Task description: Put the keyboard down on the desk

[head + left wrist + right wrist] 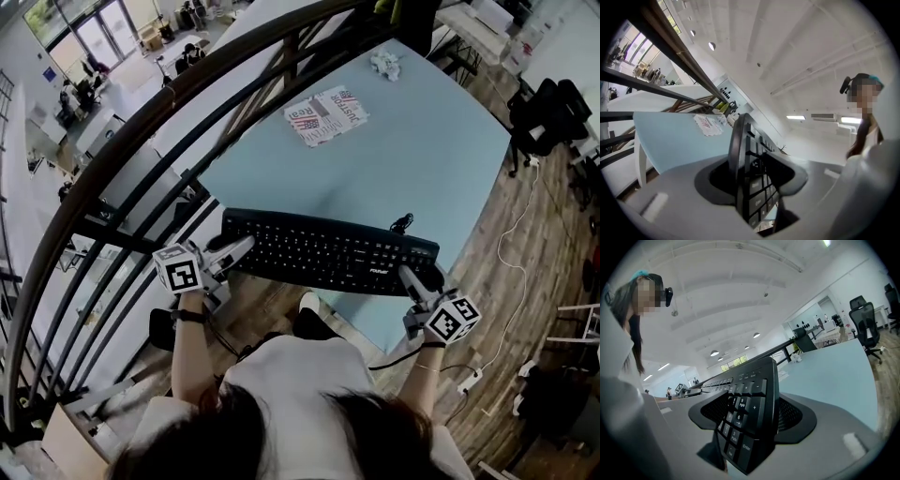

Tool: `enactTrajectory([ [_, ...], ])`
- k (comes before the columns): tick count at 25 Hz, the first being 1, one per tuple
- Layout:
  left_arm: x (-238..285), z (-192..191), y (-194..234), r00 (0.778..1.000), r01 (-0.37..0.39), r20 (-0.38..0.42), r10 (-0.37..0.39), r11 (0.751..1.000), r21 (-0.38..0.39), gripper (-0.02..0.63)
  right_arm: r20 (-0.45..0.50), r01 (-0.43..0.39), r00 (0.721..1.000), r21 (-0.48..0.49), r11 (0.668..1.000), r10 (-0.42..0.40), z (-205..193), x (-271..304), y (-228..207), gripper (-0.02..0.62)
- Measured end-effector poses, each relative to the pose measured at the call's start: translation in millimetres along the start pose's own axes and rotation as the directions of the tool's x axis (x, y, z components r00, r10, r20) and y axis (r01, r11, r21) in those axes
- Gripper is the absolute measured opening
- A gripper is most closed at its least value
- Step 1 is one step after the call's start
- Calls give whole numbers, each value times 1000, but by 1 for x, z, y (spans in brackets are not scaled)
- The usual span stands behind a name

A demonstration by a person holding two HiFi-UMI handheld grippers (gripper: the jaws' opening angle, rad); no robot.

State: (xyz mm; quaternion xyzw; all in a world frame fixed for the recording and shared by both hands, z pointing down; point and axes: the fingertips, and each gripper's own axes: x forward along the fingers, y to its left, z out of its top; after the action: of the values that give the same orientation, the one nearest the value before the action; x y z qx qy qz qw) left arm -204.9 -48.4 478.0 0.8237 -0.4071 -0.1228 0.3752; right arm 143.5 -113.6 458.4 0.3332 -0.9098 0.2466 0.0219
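Seen from above, a person in a white top (300,375) holds a black keyboard (333,251) by its two short ends, one tool at each end. The left tool (236,249) is clamped on the keyboard's left end and the right tool (419,281) on its right end, by the number pad. Each tool's own view shows its grey jaws pressed on the top and underside of the keyboard, with the rows of keys running away from the camera. The keyboard lies roughly level, keys up, across the near corner of a pale blue table (422,159). Its near left part hangs out past the table's edge, above the wooden floor (525,281). No view makes clear whether its underside touches the table. A thin black cable (401,223) curls on the table just behind the keyboard's far edge. Farther back on the table lies a printed sheet of newspaper (325,115), and near the far edge a small crumpled white scrap (385,64). A dark metal railing (187,84) curves along the table's left side, and a black office chair (544,117) stands off to the right.
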Motion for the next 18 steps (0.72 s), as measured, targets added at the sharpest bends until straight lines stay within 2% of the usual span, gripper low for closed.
enactTrajectory([
  [6,97,40,21,997,49,-55,-48,999,18,215,30,67,997,22,997,-68,39,21,-70,282],
  [12,105,50,25,988,105,-114,-102,994,18,215,60,135,989,42,990,-138,35,11,-58,283],
  [18,140,64,29,972,163,-173,-159,986,13,215,85,211,973,61,976,-216,44,4,-67,282],
])
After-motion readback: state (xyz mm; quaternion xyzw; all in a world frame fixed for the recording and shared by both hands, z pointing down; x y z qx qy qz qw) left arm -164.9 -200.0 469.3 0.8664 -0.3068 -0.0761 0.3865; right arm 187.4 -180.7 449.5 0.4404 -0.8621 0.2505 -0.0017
